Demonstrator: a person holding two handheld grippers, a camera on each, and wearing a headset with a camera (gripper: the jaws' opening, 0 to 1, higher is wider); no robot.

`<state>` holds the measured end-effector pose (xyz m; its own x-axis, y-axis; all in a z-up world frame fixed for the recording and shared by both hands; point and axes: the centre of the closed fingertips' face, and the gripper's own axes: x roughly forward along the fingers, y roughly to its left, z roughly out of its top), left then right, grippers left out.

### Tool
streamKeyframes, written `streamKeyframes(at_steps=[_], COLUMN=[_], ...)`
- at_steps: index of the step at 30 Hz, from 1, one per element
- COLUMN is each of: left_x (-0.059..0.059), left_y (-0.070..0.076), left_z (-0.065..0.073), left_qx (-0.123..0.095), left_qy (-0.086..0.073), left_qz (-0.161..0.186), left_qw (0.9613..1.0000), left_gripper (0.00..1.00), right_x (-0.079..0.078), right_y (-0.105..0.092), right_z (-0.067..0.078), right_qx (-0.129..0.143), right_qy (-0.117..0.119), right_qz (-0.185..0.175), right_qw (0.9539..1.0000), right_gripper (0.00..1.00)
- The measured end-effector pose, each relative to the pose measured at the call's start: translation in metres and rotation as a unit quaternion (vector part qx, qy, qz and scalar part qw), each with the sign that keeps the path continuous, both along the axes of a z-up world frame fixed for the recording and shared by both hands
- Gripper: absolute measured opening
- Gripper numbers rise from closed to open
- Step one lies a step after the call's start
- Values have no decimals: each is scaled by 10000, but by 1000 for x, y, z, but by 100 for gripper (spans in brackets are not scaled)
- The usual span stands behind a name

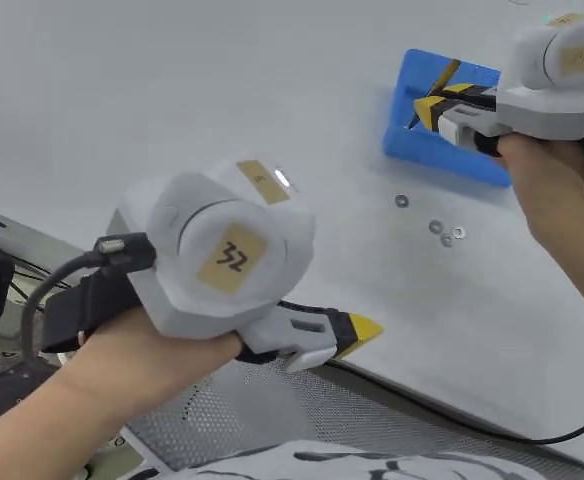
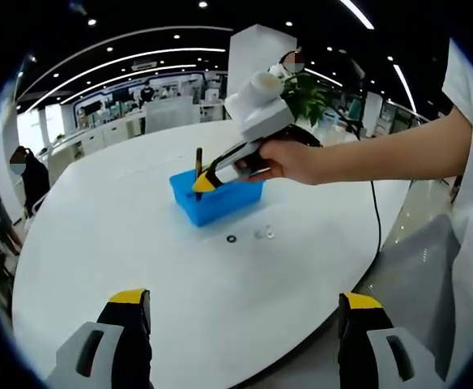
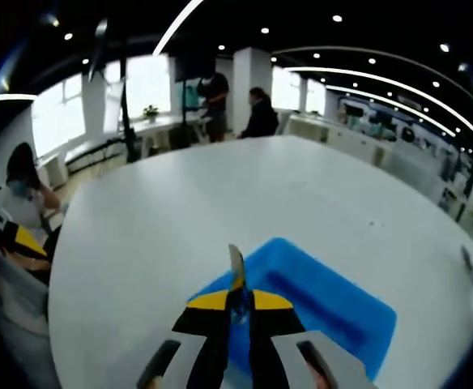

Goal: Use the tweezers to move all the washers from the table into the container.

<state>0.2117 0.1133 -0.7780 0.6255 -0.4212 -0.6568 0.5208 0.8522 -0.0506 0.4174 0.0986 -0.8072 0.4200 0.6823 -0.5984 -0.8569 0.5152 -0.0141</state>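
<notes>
Over the blue container [image 3: 334, 312], my right tongs [image 3: 240, 301] are clamped shut on the tweezers [image 3: 235, 261]. My left tongs [image 2: 243, 298] hang with jaws spread wide at the near edge of the desk [image 1: 172, 100], holding nothing. I see one container, its inside partly hidden behind the tongs. I count four washers [image 1: 435, 227] on the desk just beside the container, toward the near edge: one lies apart and three are clustered.
</notes>
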Motion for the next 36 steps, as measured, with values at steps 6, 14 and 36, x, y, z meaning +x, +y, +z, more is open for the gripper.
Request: streamKeyframes(at_steps=[6, 14, 36], left_x=[0, -1, -7], left_y=[1, 0, -3], left_z=[-2, -2, 1], left_qx=[-20, 9, 38], left_qy=[68, 58, 43], left_qz=[14, -21, -29], left_qw=[10000, 10000, 10000], left_gripper=[99, 99, 99], right_x=[-1, -2, -62], right_y=[-1, -3, -25], right_z=[-3, -1, 64], right_qx=[36, 41, 583], right_qy=[-22, -6, -77], right_qz=[-40, 13, -16], right_qw=[10000, 10000, 9983], right_gripper=[4, 5, 5])
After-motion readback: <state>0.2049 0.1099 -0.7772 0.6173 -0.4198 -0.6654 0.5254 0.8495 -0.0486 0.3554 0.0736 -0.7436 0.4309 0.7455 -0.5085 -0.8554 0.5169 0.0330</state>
